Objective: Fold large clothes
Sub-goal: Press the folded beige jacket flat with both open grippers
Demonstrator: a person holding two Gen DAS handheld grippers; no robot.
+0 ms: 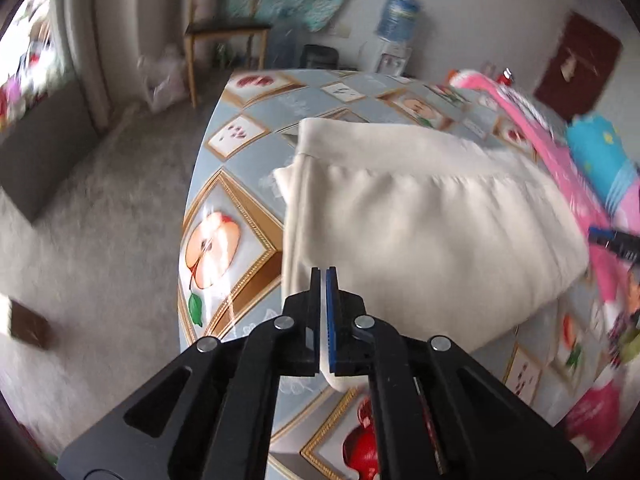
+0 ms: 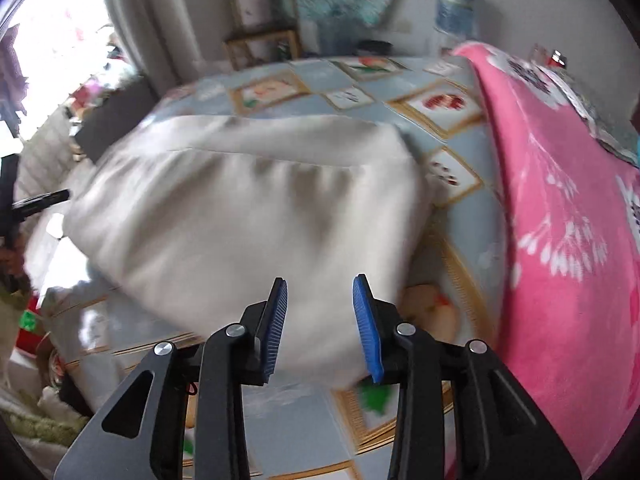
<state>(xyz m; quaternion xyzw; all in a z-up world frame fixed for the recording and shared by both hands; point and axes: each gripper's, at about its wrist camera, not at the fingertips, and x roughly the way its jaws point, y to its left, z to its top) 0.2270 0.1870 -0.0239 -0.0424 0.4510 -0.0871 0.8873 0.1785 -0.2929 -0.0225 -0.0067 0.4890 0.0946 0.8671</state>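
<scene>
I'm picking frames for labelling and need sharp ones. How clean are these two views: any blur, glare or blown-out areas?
Left wrist view: the cream garment is fairly sharp, but the edges smear, glare streaks the glossy tablecloth, and the fisheye bends the table edge. Right wrist view: blurrier throughout, garment folds smeared, window at upper left blown out white.

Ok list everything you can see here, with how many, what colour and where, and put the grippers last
cream garment: one, cream, folded on the table
tablecloth: one, pale blue with fruit pictures, covering the table
pink blanket: one, pink with white print, to the right of the garment
wooden chair: one, light wood, by the far wall
water bottle: one, blue, on a dispenser at the wall
left gripper: one, black, jaws shut on the garment's near edge
right gripper: one, black with blue pads, jaws open around the garment's near corner
</scene>
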